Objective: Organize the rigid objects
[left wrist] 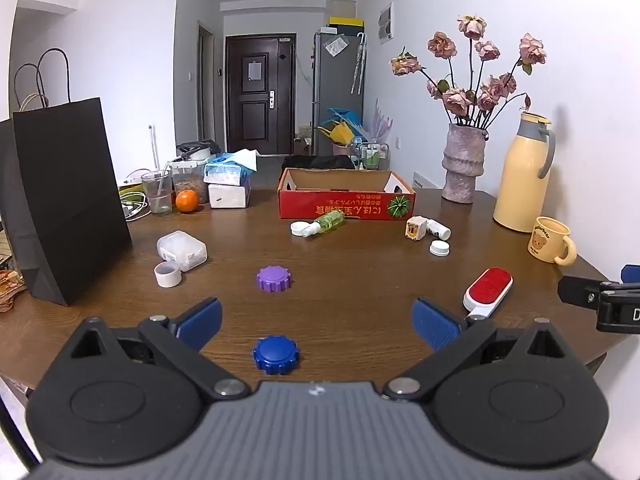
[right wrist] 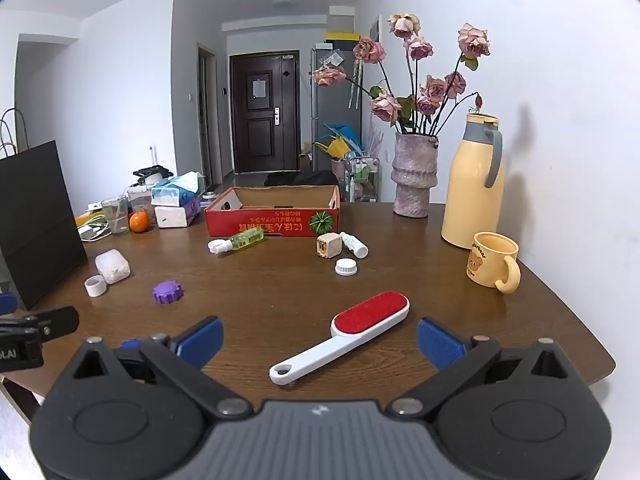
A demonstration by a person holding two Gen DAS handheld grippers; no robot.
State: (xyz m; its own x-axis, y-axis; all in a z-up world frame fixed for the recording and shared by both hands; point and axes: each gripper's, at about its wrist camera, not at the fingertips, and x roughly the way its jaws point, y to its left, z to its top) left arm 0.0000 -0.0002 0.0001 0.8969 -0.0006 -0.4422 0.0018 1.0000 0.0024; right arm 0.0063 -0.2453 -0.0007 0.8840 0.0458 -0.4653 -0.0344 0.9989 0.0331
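Note:
My left gripper (left wrist: 318, 320) is open and empty, low over the table's near edge; a blue ridged cap (left wrist: 276, 354) lies between its fingers and a purple ridged cap (left wrist: 274, 278) beyond. My right gripper (right wrist: 318, 340) is open and empty, with a red-and-white lint brush (right wrist: 344, 334) lying between its fingers. An open red cardboard box (left wrist: 346, 196) stands mid-table. In front of it lie a green bottle (left wrist: 326, 222), a small white cube (left wrist: 416, 228), a white bottle (right wrist: 354, 245) and a white cap (right wrist: 346, 267). A white plastic case (left wrist: 182, 250) and a tape roll (left wrist: 168, 274) lie left.
A black paper bag (left wrist: 60, 208) stands at the left edge. A vase of dried roses (left wrist: 462, 168), a yellow thermos (left wrist: 524, 176) and a yellow mug (left wrist: 552, 244) stand at the right. An orange (left wrist: 187, 201), a glass and tissue packs sit far left.

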